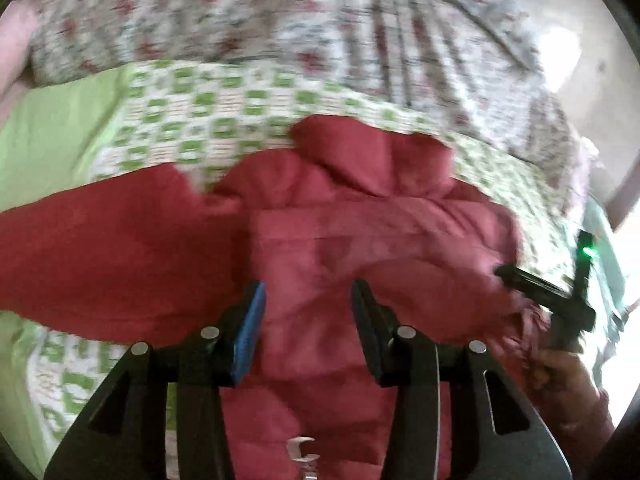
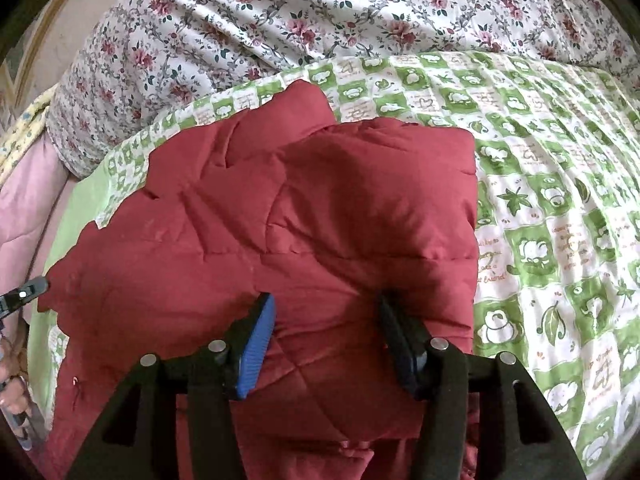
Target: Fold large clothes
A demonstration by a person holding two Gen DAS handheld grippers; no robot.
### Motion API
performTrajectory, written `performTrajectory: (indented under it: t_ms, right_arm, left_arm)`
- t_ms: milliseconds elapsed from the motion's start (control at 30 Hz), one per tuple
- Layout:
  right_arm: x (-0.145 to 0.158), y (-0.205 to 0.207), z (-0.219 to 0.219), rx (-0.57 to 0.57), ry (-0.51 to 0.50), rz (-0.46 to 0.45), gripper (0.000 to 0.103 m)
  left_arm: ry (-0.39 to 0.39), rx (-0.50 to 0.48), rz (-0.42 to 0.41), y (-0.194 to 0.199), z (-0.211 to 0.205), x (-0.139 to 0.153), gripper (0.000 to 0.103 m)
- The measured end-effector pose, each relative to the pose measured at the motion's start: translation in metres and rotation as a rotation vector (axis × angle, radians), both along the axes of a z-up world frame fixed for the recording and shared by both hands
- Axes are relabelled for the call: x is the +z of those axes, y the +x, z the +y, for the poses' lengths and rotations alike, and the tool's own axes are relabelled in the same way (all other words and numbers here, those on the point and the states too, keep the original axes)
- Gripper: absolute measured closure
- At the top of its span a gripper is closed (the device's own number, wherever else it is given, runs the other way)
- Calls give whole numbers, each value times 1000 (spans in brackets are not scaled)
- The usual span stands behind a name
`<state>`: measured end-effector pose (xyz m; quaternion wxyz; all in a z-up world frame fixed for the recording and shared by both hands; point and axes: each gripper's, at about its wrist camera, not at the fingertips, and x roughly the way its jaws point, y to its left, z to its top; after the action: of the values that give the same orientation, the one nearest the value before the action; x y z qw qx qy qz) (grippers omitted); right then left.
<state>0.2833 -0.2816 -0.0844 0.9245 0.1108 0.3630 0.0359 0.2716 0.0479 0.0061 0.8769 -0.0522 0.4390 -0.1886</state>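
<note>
Both tongs stand spread with nothing pinched: the left gripper [image 1: 308,300] hovers over the red quilted puffer jacket [image 2: 300,216], and the right gripper [image 2: 326,316] hangs above its folded right part. The jacket lies on a green-checked bedspread [image 2: 540,184], a floral quilt [image 2: 320,8] behind. It looks light, springy and slippery, so seams, hems or the cuff seem the surest holds.

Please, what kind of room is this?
Most likely a bedroom: a red padded jacket lies on a bed with a green checked cover, and a flowered quilt is bunched behind it.
</note>
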Motion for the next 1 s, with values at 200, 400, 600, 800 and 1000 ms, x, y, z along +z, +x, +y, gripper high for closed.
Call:
performTrajectory:
  t_ms: [200,400,600,800,1000]
  right_arm:
    - [-4,-1,-10,7,25,3,47]
    - [15,-14,1,-6,-8,-21,45]
    - [17,-6,32,23,-143,14,37]
    - [-10,7,21,24,-148,75,36]
    - [-14,8,26,19,-183,68,36]
  left_arm:
    - [97,-14,125,24,-40,-49,61]
    - [38,10,154,30,-32,-66,61]
    - [44,13,152,26,-31,-69,61]
    - [-7,36,160,21,-17,-71,63]
    - [2,40,163,25,-21,-79,63]
